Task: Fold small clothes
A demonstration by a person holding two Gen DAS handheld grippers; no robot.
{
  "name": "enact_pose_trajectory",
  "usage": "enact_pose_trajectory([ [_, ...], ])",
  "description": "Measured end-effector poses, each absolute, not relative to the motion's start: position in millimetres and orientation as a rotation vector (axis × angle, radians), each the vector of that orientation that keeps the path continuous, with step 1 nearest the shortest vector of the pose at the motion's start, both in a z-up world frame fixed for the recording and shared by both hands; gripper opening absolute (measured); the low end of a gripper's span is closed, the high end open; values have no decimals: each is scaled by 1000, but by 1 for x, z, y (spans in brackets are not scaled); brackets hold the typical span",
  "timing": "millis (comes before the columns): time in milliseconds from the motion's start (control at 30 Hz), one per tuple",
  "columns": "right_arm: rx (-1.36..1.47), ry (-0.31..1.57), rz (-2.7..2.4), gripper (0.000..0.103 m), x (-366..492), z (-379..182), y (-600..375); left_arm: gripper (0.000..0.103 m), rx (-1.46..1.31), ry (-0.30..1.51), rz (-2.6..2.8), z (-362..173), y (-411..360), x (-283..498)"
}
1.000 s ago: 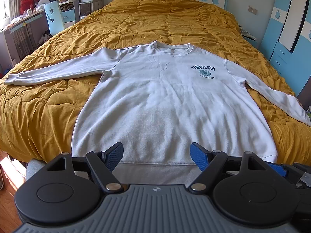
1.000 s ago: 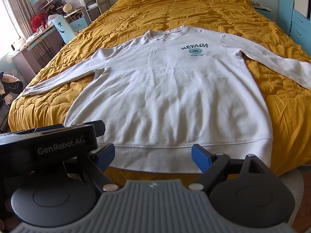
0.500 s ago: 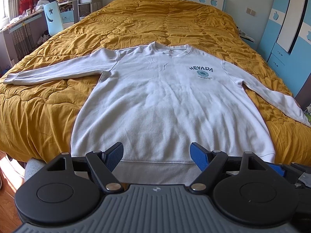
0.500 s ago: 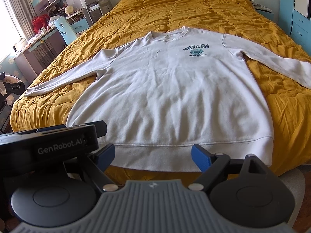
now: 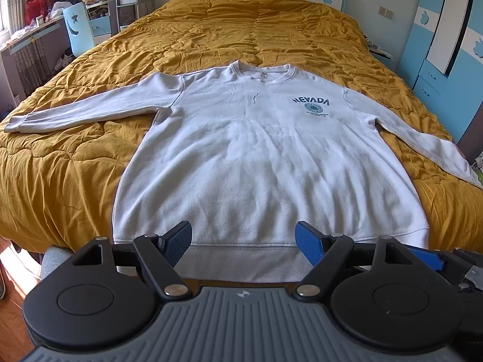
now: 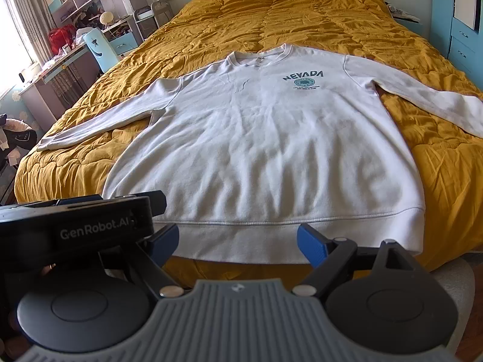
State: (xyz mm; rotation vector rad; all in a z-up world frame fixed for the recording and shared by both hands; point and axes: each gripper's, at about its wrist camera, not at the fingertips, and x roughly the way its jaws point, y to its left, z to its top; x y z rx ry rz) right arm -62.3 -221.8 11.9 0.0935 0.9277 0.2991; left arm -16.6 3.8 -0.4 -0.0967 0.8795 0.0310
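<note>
Left wrist view: we see the white sweatshirt (image 5: 265, 163) spread face up across the centre of the frame on the mustard quilt (image 5: 241, 30), collar toward the top, ribbed hem (image 5: 241, 259) at the bottom edge of the bed. The left gripper (image 5: 244, 239) hangs just short of that hem with its blue fingers (image 5: 178, 238) spread wide and nothing between them. We judge the garment soft, limp and fairly light, a thick knit that should drape and crease where lifted rather than hold a shape; the doubled hem corners, cuffs and shoulder seams seem the firmest places to pinch. One sleeve (image 5: 81, 110) runs to the left edge of the frame, the other toward the lower right. A dark "NEVADA" print (image 5: 311, 105) sits right of centre near the collar. Right wrist view: the same sweatshirt (image 6: 265, 150) fills the middle of the frame, lightly rippled, its hem (image 6: 271, 241) overhanging the quilt (image 6: 271, 9) edge. The right gripper (image 6: 237, 241) is likewise spread and empty just below the hem; the left gripper's body intrudes at lower left.
</note>
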Motion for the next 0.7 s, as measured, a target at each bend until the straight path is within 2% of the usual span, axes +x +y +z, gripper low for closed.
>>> enact_pose_trajectory([
  [400, 123, 910, 329, 81, -62, 5, -220, 91, -151, 904, -29, -10, 16, -10],
  [700, 76, 789, 311, 82, -57, 0, -230, 90, -354, 764, 22, -5, 90, -1],
])
